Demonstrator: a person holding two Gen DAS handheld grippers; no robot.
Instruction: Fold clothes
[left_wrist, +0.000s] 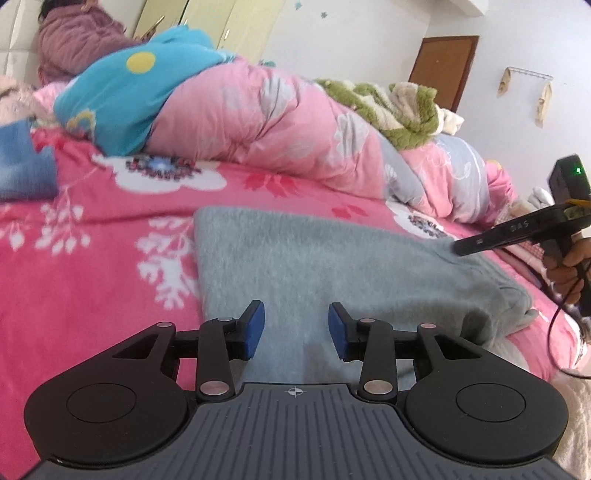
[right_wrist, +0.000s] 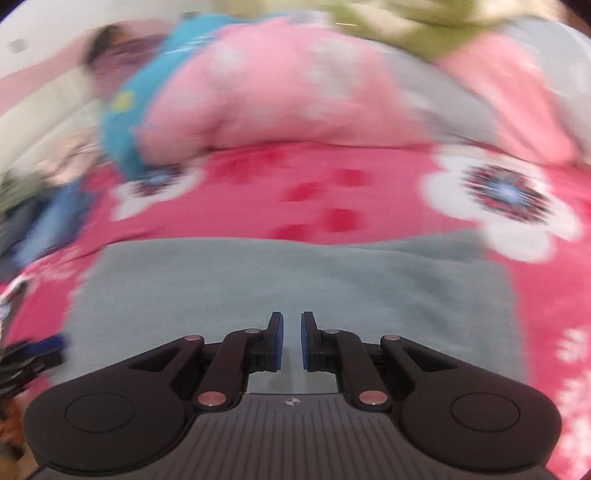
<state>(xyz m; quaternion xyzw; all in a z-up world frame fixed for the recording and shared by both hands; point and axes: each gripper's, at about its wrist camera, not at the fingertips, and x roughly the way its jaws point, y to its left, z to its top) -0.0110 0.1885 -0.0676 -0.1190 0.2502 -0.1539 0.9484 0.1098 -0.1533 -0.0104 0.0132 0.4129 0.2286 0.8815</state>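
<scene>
A grey fuzzy garment lies folded flat on the pink flowered bed sheet. My left gripper hovers low over its near edge, blue pads apart with nothing between them. From the right, my right gripper, held in a hand, reaches to the garment's far right corner. In the blurred right wrist view the same garment fills the foreground under my right gripper, whose pads stand almost together with a slim gap and no cloth in it. The left gripper shows at the far left edge there.
A bunched pink quilt and a turquoise blanket run along the back of the bed, with a green fleece on top. A blue garment lies at the left. A person in a mauve jacket sits at the far back.
</scene>
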